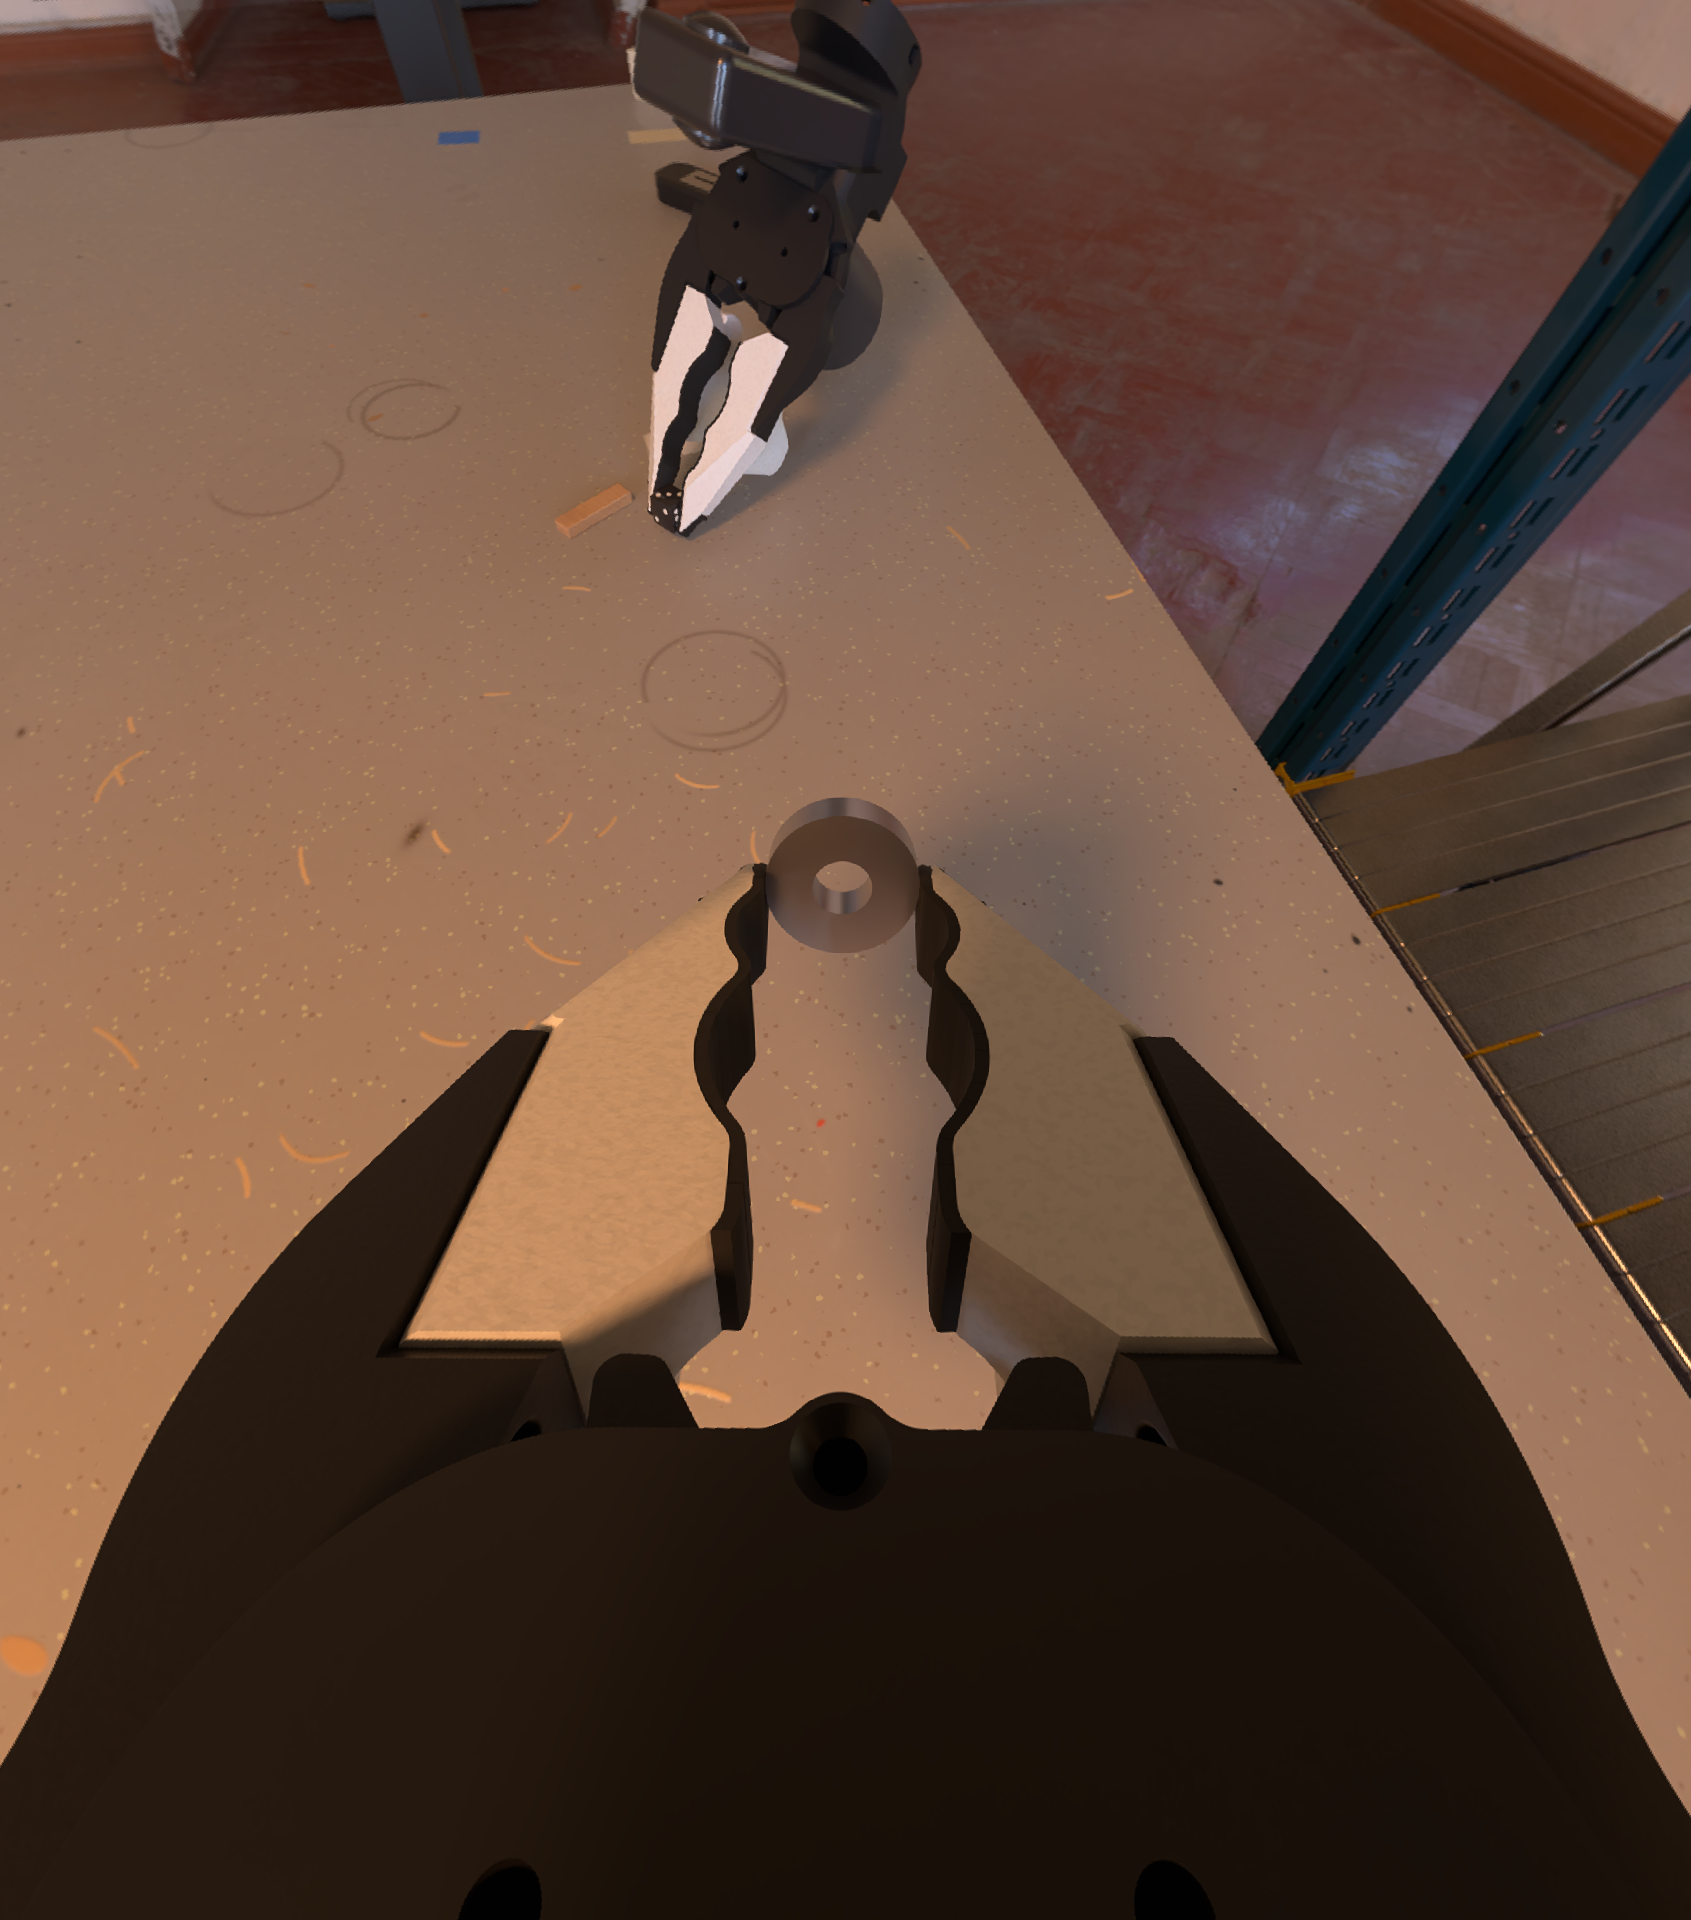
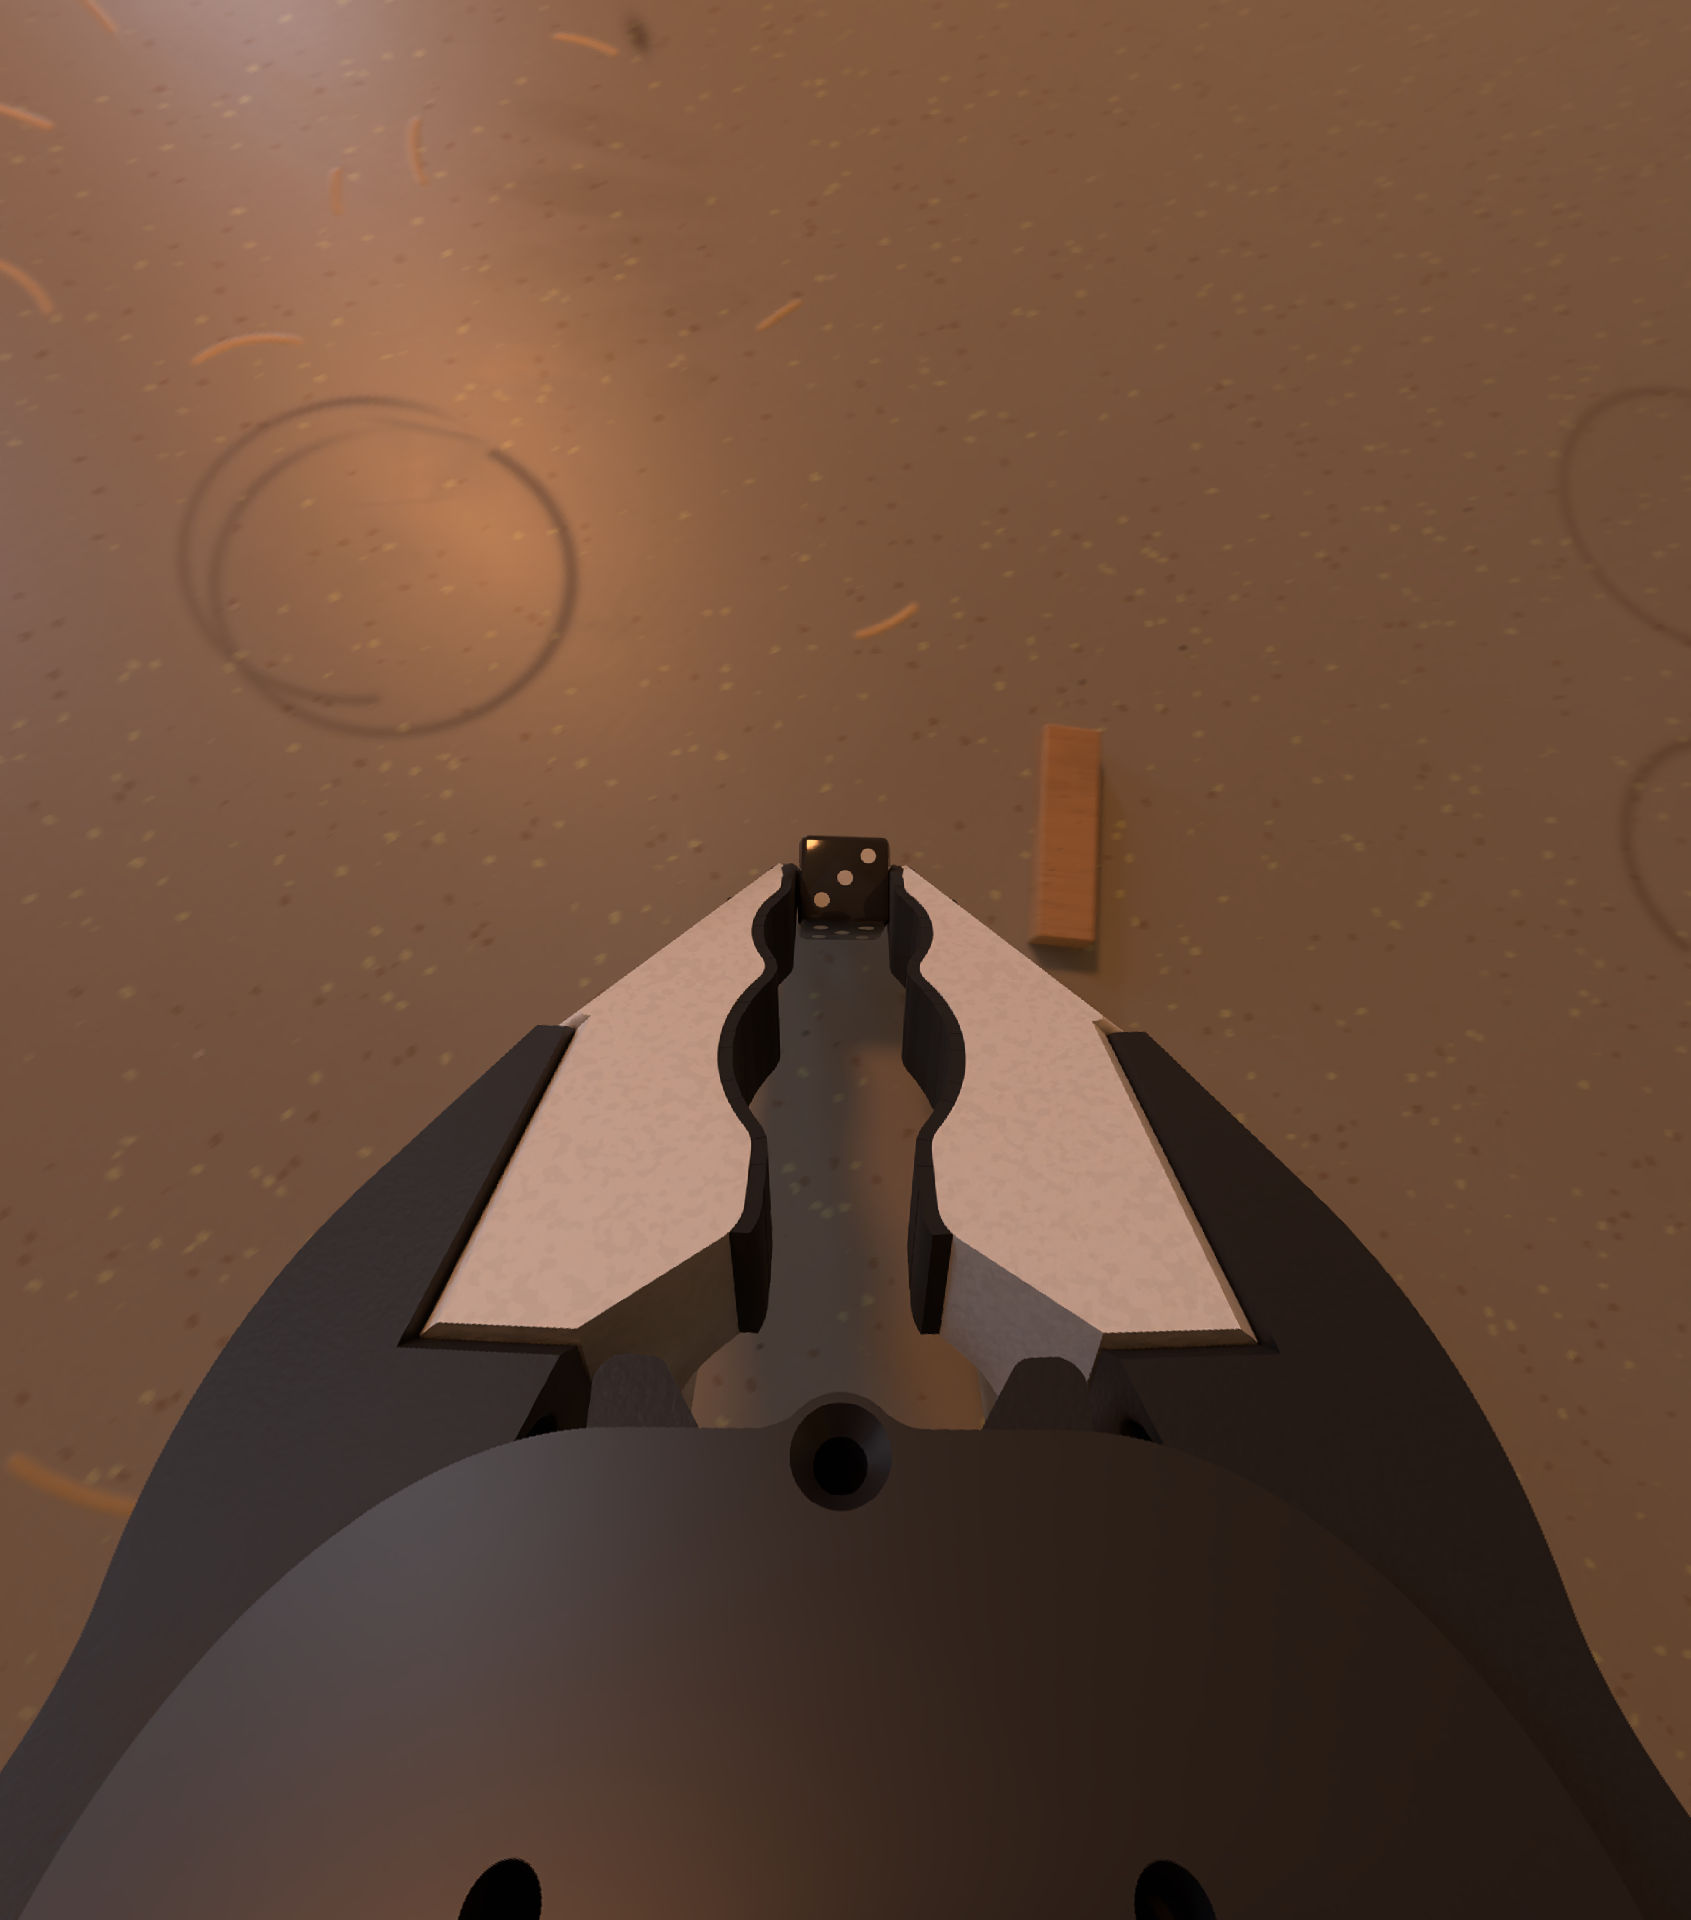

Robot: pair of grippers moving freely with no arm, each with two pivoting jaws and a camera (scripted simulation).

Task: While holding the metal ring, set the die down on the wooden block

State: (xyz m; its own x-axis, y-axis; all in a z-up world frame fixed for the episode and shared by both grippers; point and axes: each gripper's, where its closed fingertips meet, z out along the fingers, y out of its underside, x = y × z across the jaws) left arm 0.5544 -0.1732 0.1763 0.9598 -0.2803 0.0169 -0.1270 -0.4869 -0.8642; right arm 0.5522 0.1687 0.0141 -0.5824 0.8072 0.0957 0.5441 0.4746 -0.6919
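Observation:
My left gripper is shut on a grey metal ring, held by its sides at the fingertips above the table. My right gripper is shut on a small black die with pale pips, its tips close to the tabletop. A small flat wooden block lies on the table just right of the die in the right wrist view, apart from it. In the left wrist view the right gripper stands far ahead, tips down, with the die beside the wooden block.
The speckled tan table bears faint ring marks and orange scratches. Its right edge runs diagonally, with a red floor, a blue slotted metal post and a grey slatted surface beyond it.

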